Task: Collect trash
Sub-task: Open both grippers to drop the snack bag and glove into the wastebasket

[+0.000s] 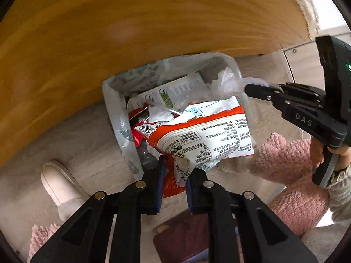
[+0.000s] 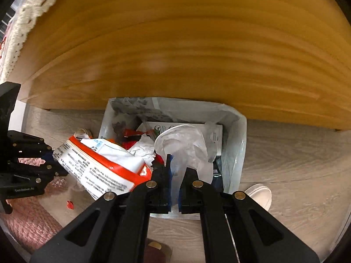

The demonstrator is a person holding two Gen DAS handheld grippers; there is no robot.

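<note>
The left gripper (image 1: 174,171) pinches the near end of a crinkled orange-and-white printed snack packet (image 1: 204,131); the right gripper (image 2: 177,171), jaws closed, clamps a clear crumpled plastic wrapper (image 2: 186,144); both hang over the bag-lined white rubbish bin (image 2: 235,120), against the far wooden panel (image 2: 186,43).

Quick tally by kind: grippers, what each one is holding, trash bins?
Grippers: 2, left gripper and right gripper
Orange-and-white snack bags: 1, in the left gripper
Clear plastic bags: 1, in the right gripper
Lined trash bins: 1
Total: 5
</note>
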